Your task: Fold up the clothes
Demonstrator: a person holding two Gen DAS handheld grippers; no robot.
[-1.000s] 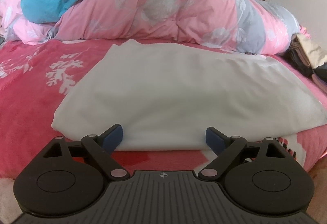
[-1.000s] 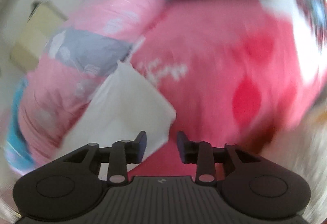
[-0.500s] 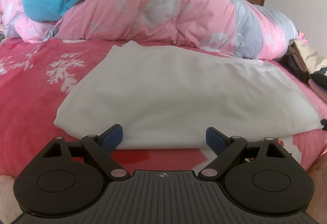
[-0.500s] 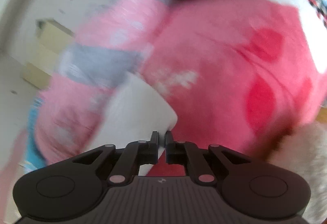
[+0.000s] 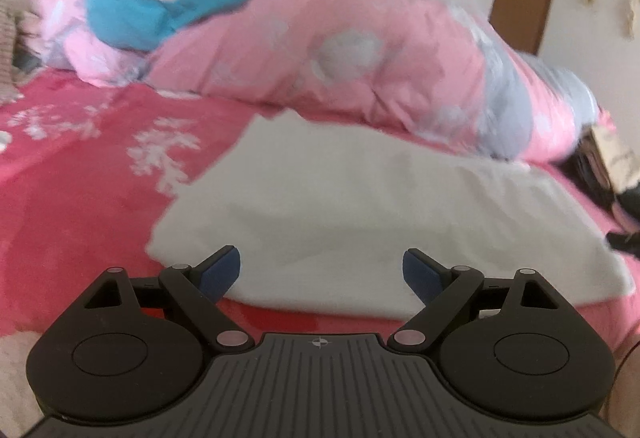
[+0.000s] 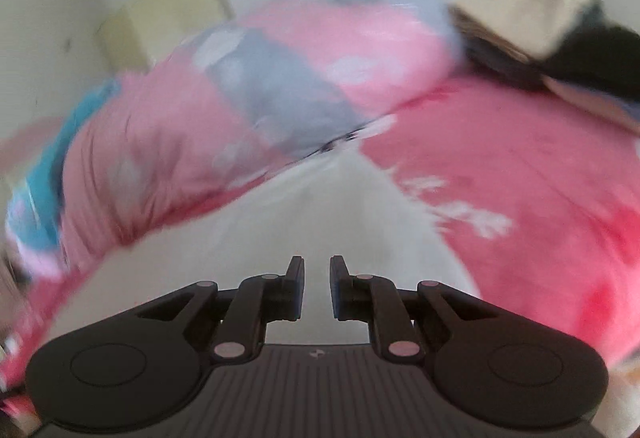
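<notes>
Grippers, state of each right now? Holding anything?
Left tool: wide open, holding nothing, at the near edge of the white garment.
Right tool: open with a narrow gap, nothing between the fingers, above the white garment.

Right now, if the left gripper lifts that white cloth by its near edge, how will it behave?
The white cloth lies flat with soft creases, so it would probably droop. It looks thin, likely light. The left gripper stands wide open; a narrow pinch may bunch it.
</notes>
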